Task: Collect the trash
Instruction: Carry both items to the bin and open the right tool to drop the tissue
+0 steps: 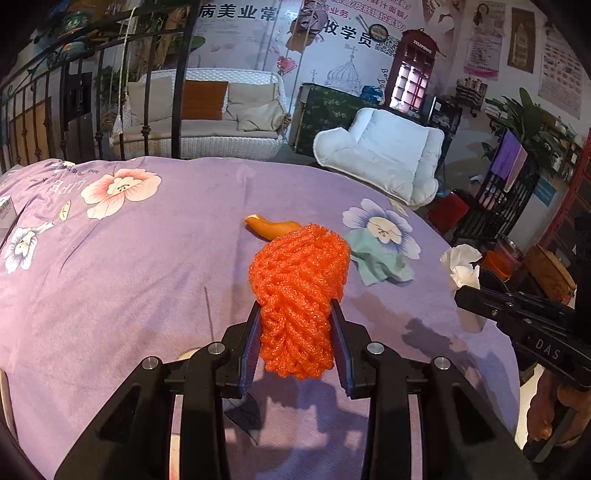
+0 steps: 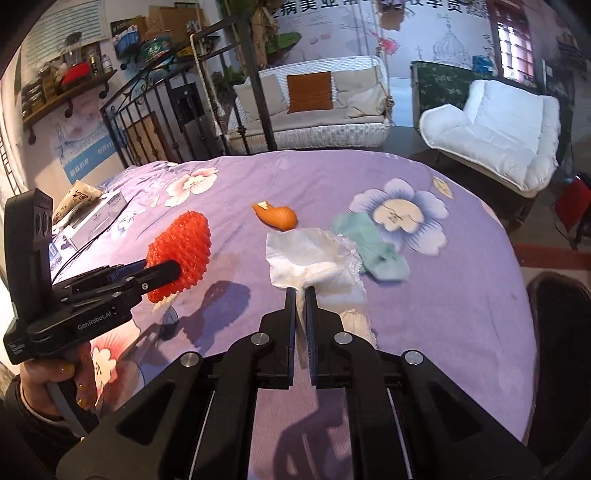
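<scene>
The left hand-held gripper (image 1: 295, 332) is clamped on the orange foam net (image 1: 299, 291), lifted above the purple bed sheet (image 1: 147, 277). The right hand-held gripper (image 2: 301, 295) pinches the white tissue (image 2: 310, 258) by its near edge. Ahead of both lie the orange peel (image 2: 277, 216) and, to its right, the green paper scrap (image 2: 373, 247). The thin tissue could tear or slip free, and the springy net could squirm out.

Looks like a beauty salon lounge with homely furnishing: wall posters (image 1: 288, 22) in Chinese advertising makeup training, a white wicker swing sofa (image 2: 314, 107) with cushions, a padded white armchair (image 1: 388, 155), a red telephone-booth cabinet (image 1: 412, 70), cluttered wall shelf (image 2: 66, 92), potted plant (image 1: 528, 114), floral purple cloth (image 1: 147, 258) over the table.
</scene>
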`<state>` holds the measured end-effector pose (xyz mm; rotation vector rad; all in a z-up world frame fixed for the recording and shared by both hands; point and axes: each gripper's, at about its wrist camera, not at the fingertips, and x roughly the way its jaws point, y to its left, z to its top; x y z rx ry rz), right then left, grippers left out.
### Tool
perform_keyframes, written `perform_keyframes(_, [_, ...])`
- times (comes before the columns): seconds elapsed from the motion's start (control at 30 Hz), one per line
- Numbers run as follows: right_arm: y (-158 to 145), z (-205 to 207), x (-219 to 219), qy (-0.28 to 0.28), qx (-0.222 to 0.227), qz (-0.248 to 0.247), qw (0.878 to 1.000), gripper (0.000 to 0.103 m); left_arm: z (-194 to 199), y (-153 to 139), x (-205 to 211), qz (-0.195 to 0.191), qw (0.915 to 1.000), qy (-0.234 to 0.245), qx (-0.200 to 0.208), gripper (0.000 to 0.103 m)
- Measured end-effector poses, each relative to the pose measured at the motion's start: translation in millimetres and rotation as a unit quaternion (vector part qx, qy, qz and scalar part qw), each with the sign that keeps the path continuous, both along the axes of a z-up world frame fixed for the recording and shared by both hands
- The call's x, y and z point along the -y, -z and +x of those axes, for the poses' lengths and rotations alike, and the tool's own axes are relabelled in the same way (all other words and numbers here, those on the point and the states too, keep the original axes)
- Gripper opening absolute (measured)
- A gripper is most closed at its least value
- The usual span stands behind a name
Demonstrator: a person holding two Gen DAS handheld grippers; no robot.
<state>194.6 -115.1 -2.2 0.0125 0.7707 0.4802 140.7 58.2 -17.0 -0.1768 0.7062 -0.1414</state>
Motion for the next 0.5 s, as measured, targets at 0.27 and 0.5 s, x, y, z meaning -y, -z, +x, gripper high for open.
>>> perform_keyframes(0.27, [5,-45,65,0.074,0.008,0.025,0.997,0.007,-17,-3,53,-0.013,0.9984,0.054,0.008,0.035])
perform_keyframes(0.5, [10,-66,136,0.165,0.016,0.034,0.986,0.007,-19,-2,103,-0.012,0.9936,0.112,0.009,0.035])
